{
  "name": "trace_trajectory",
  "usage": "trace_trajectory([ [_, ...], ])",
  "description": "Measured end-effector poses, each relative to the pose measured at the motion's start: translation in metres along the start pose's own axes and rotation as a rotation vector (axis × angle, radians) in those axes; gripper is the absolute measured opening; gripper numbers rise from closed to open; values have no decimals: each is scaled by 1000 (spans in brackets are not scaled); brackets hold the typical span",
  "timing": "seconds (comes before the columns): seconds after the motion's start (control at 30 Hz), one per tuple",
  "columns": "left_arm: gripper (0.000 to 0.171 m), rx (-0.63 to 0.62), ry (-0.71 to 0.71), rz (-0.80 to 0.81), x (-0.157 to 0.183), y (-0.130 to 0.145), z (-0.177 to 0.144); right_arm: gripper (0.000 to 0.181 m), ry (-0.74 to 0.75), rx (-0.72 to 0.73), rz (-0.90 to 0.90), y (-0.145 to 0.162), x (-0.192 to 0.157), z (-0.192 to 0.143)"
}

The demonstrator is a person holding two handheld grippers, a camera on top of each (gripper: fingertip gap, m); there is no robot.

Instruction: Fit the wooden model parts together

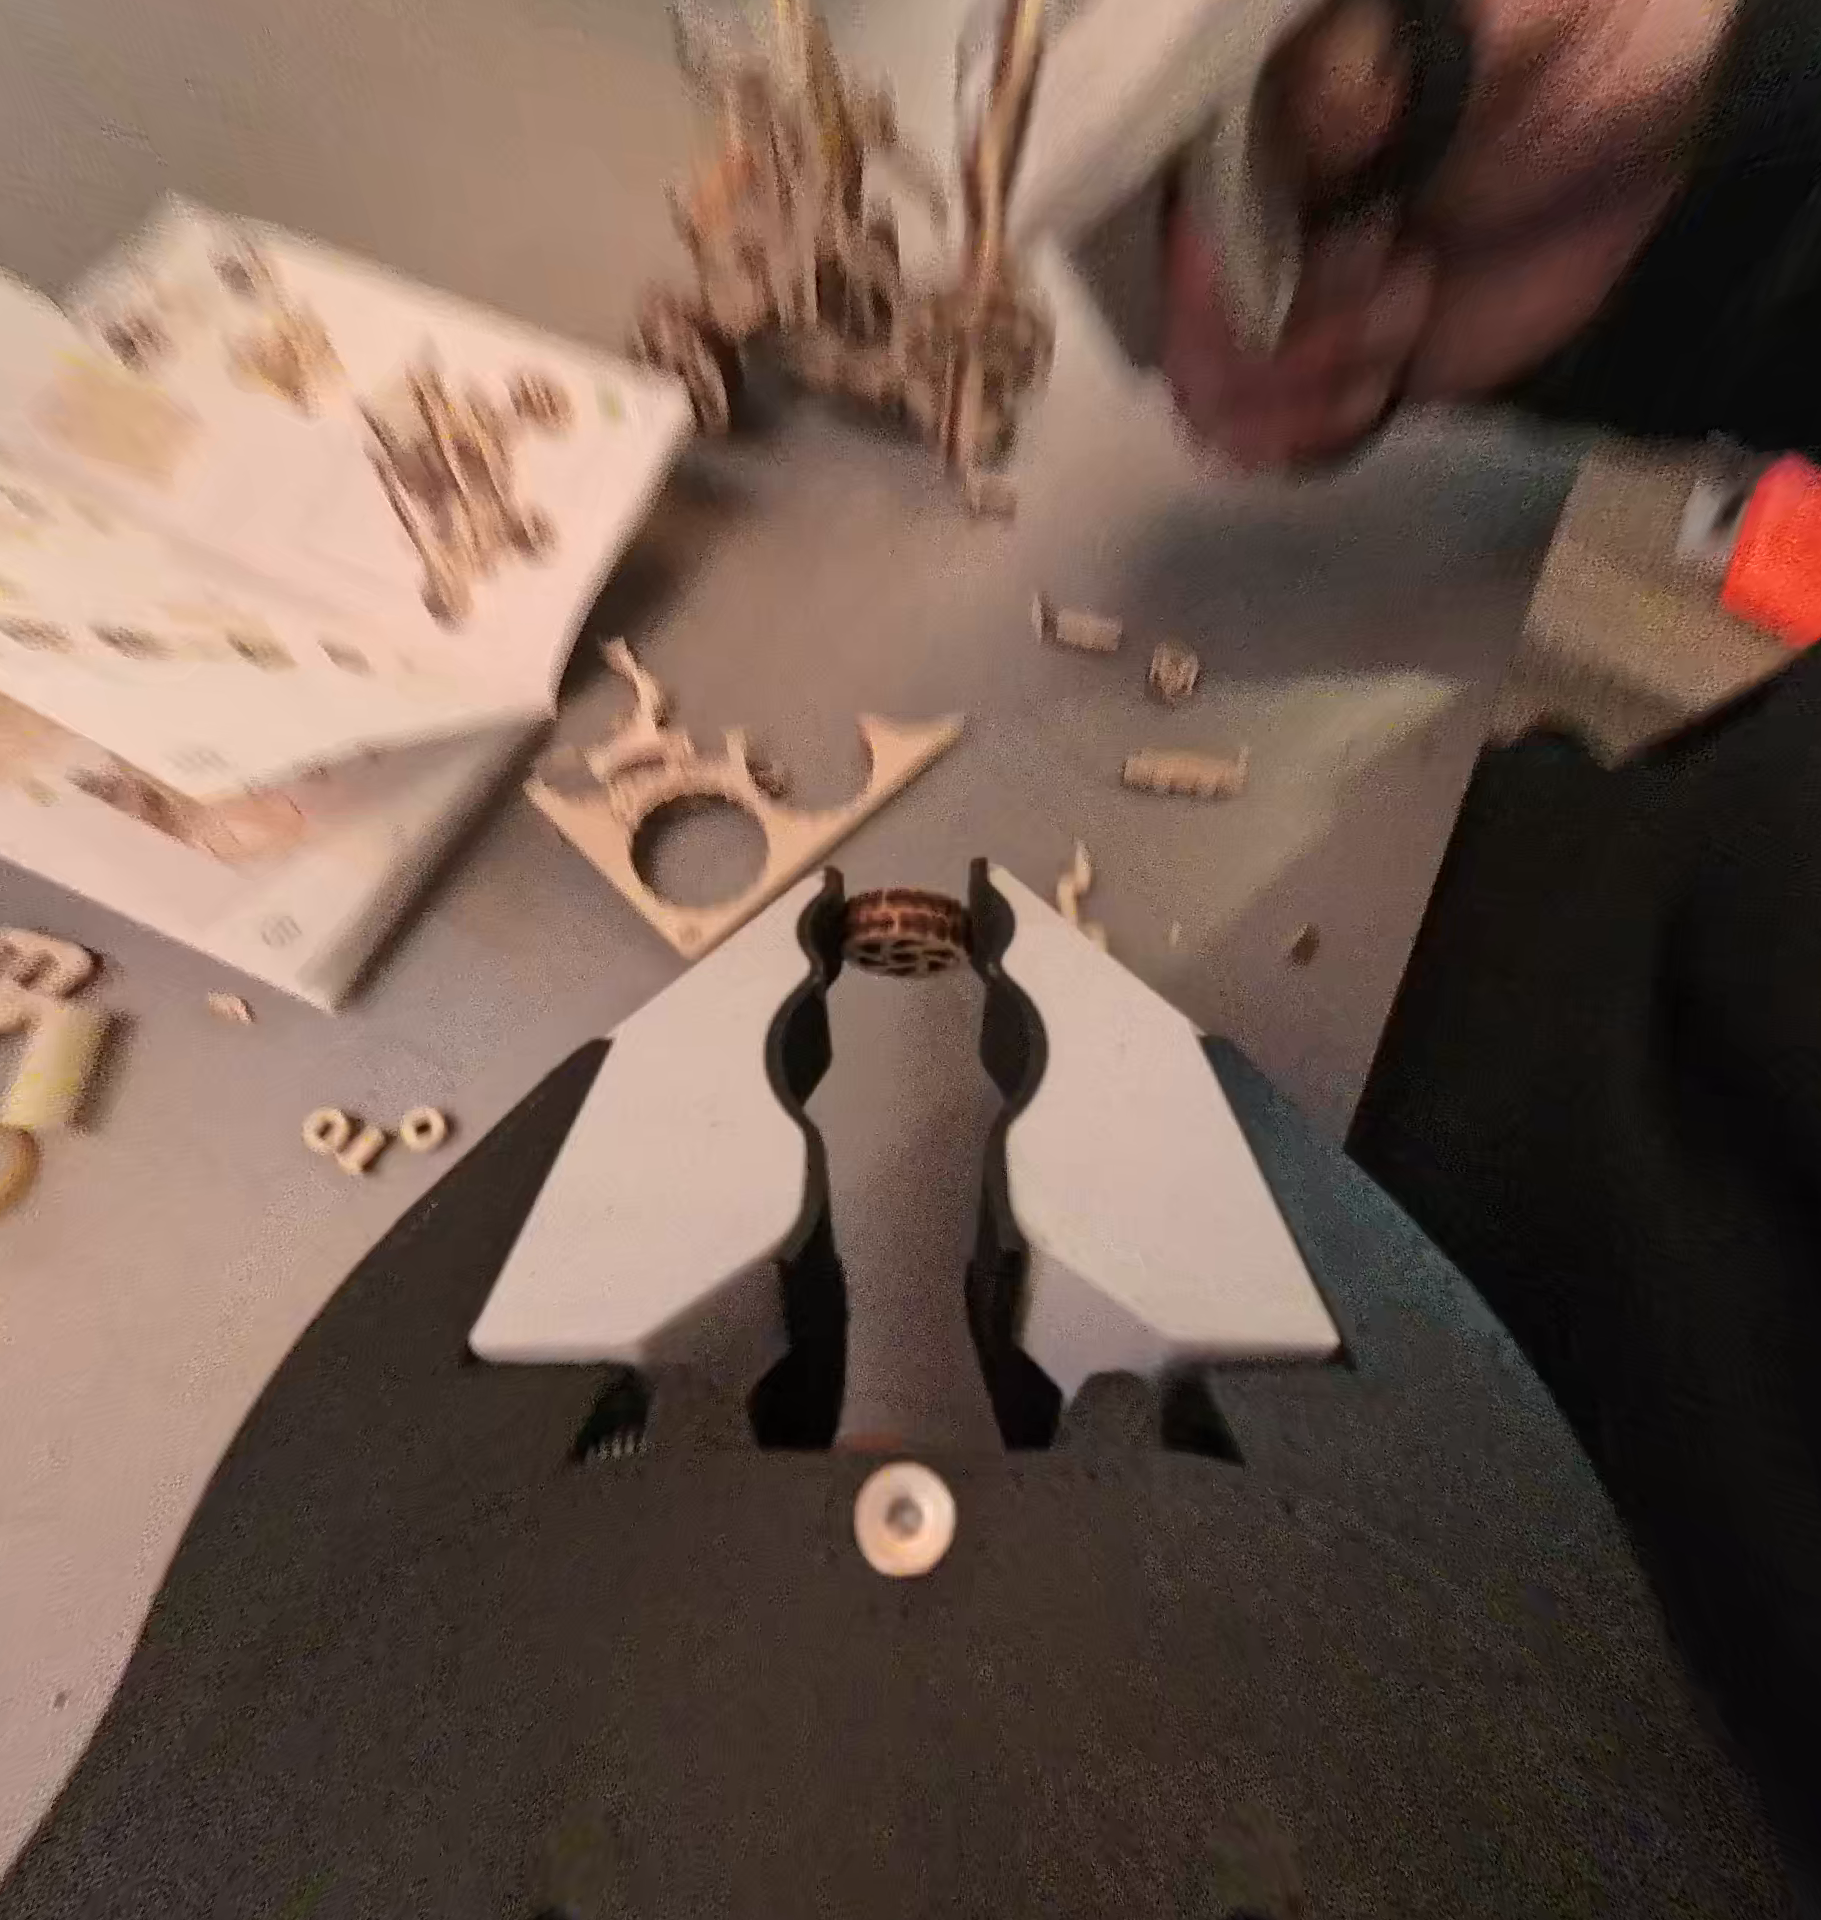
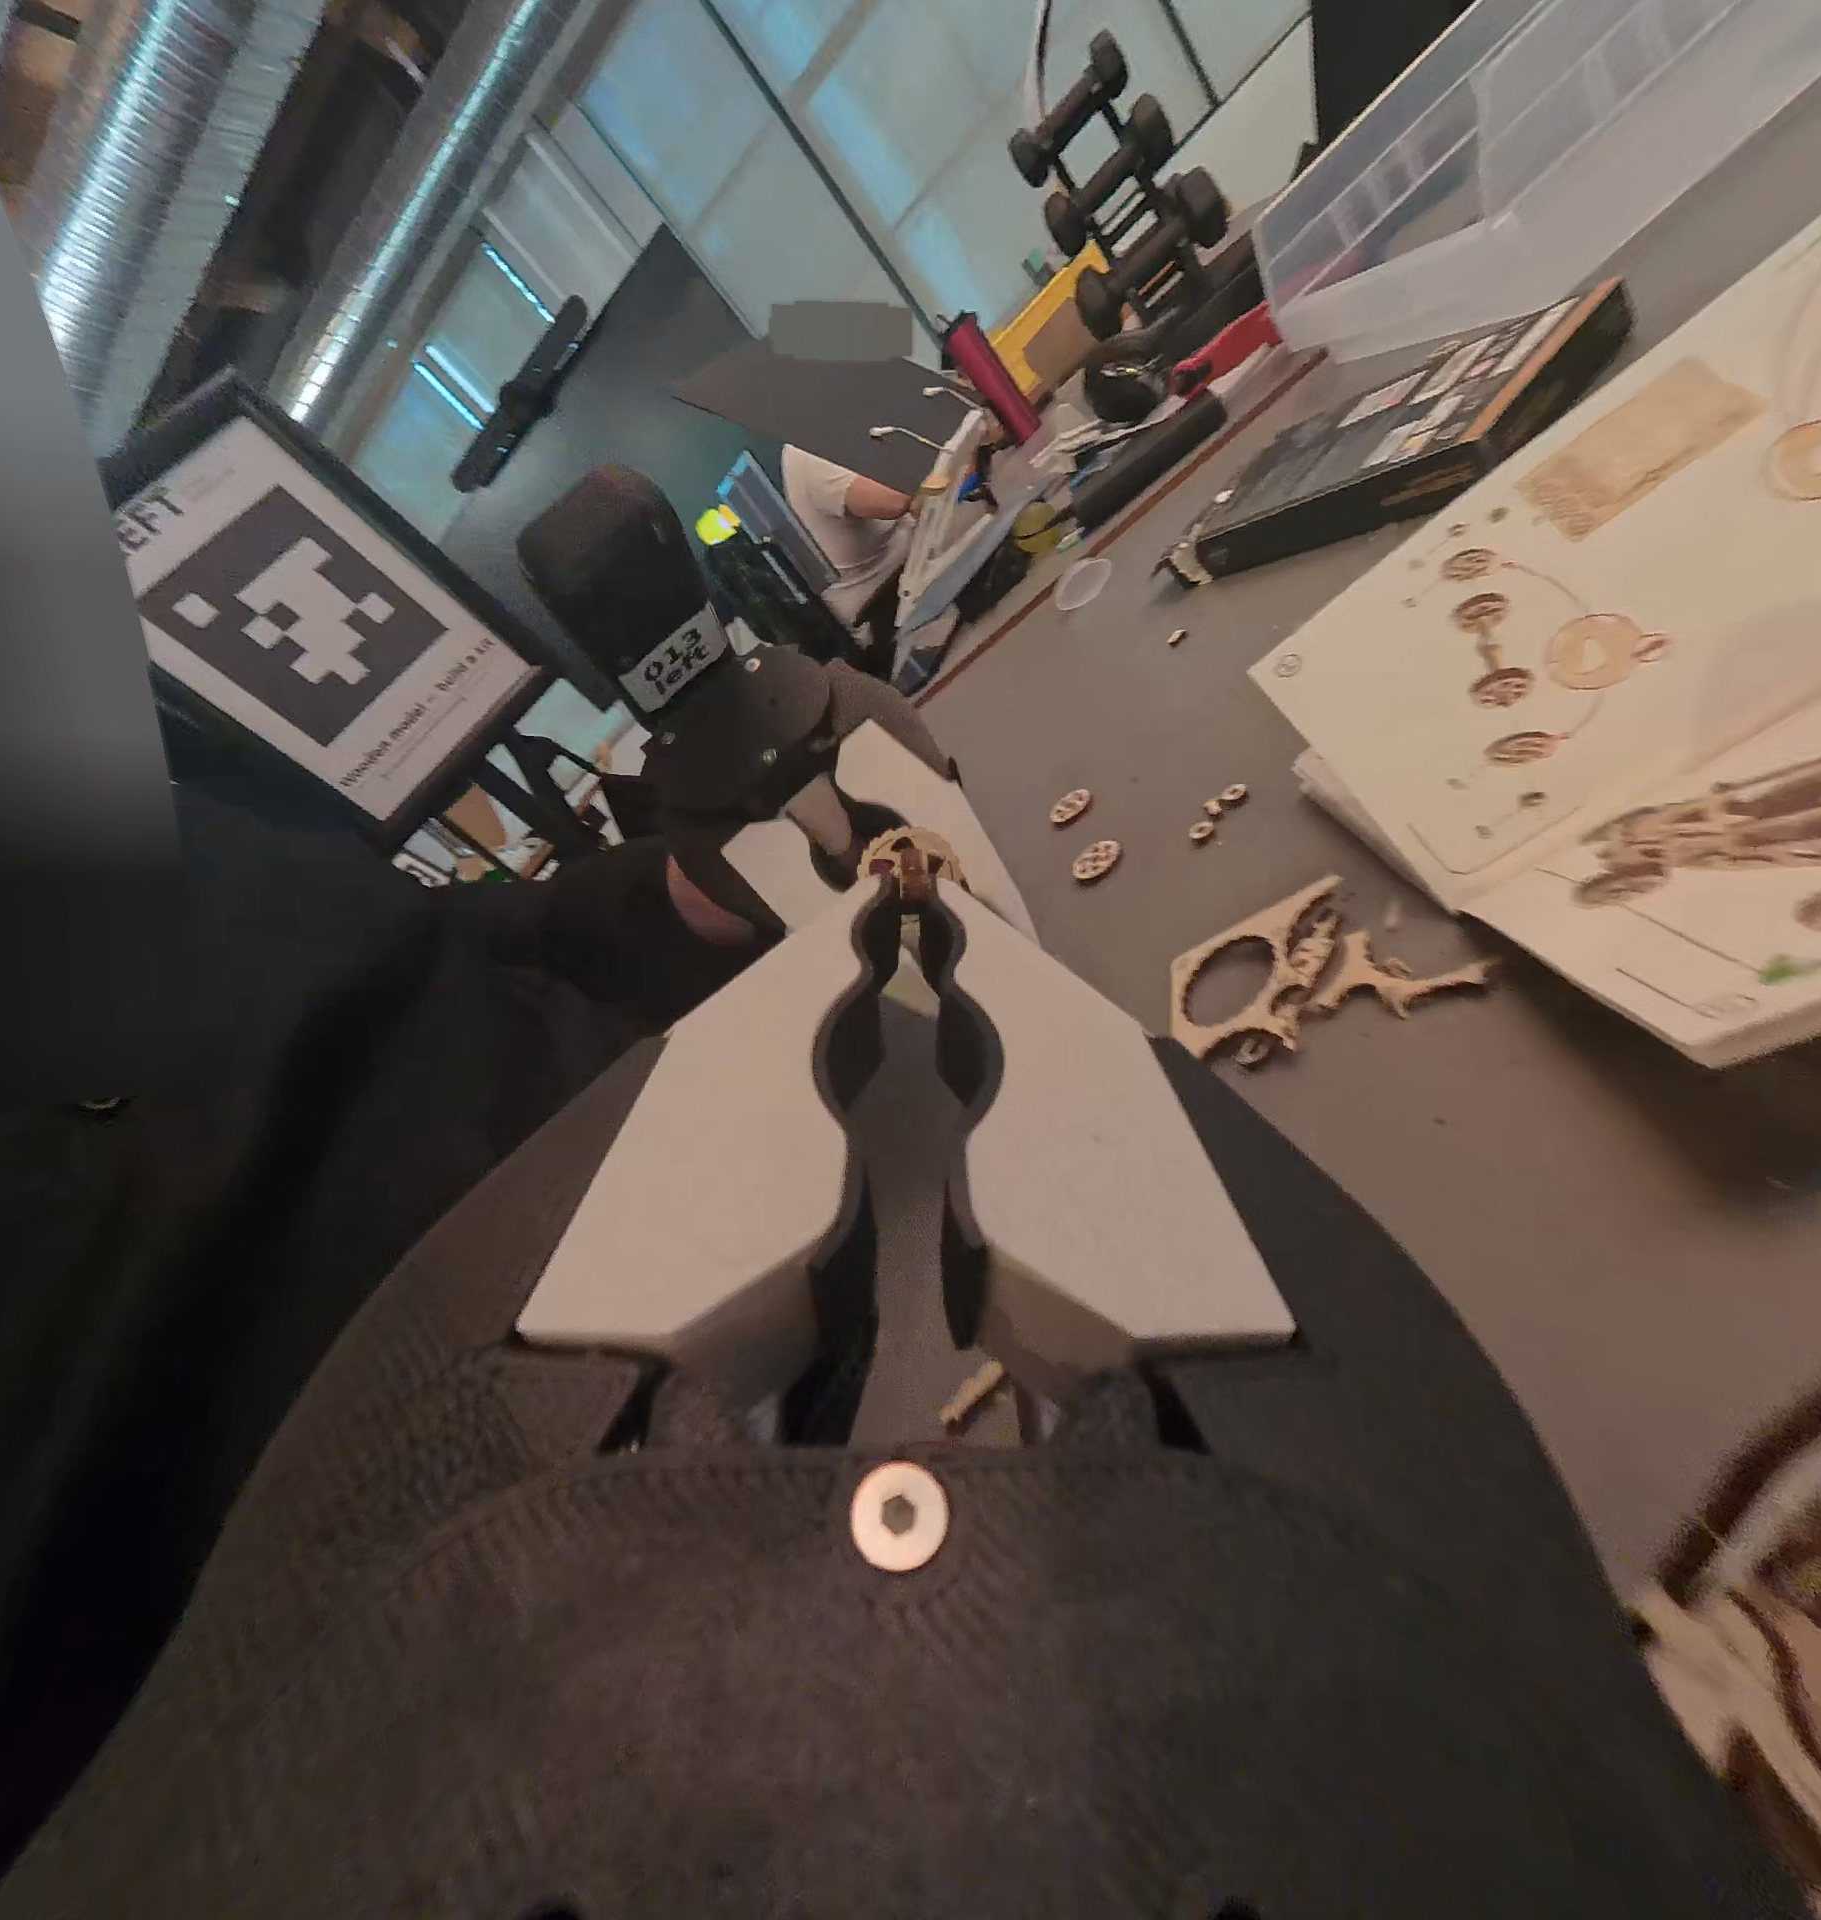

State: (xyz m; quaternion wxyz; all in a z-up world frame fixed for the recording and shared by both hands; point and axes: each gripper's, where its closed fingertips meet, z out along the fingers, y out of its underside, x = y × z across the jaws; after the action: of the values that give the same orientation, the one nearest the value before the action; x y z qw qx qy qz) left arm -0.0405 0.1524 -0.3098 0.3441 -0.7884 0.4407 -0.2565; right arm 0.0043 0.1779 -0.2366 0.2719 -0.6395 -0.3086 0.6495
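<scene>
My left gripper (image 1: 904,925) is shut on a small dark-patterned wooden wheel (image 1: 904,932), gripped at its rim between the fingertips above the grey table. In the right wrist view, my right gripper (image 2: 911,896) is nearly closed on a small brown wooden pin (image 2: 911,881). The pin tip meets the wheel (image 2: 932,844), which the left gripper (image 2: 875,831) holds just ahead. In the left wrist view the right gripper and the hand (image 1: 1353,229) holding it are a blur at the top right.
Open instruction booklets (image 1: 262,582) (image 2: 1612,727) lie beside a punched-out wooden sheet (image 1: 740,821) (image 2: 1290,977). Loose pins (image 1: 1176,771), washers (image 1: 366,1132) and wheels (image 2: 1082,831) dot the table. A partly built model (image 1: 864,260) stands behind, blurred. A black box (image 2: 1405,436) lies farther off. One gripper's finger ends stand about 9 centimeters off the other's.
</scene>
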Motion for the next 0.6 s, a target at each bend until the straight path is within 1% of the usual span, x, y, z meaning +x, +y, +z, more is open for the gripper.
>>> trace_trajectory([
  [0.03, 21, -85, -15, 26, -1, 13, 6, 1, 24, -8, -12, 1, 3, -5],
  [0.07, 21, -130, -50, 71, -4, 18, 9, 1, 51, -22, -27, 3, 7, -8],
  [0.13, 21, -244, -51, 113, -3, 29, 17, 1, 81, -41, -40, 9, 11, -12],
  [0.17, 22, -291, -50, 124, -4, 35, 21, 1, 81, -37, -34, 10, 11, -13],
  [0.2, 21, -293, -48, 139, -4, 35, 24, 1, 86, -36, -31, 12, 12, -14],
  [0.27, 24, -278, -30, 126, -1, 34, 28, 1, 112, -47, -44, 17, 14, -16],
  [0.33, 41, -275, -34, 114, -3, 33, 29, 1, 128, -48, -49, 19, 15, -19],
  [0.37, 46, -272, -49, 109, -6, 32, 28, 1, 131, -47, -47, 20, 15, -20],
  [0.43, 54, -226, -57, 97, -8, 25, 25, 1, 128, -42, -45, 20, 15, -21],
  [0.5, 58, -141, -76, 111, -7, 8, 19, 0, 120, -43, -42, 21, 13, -20],
  [0.6, 56, 9, -62, 141, 6, -27, 13, 1, 86, -38, -24, 23, 6, -11],
])
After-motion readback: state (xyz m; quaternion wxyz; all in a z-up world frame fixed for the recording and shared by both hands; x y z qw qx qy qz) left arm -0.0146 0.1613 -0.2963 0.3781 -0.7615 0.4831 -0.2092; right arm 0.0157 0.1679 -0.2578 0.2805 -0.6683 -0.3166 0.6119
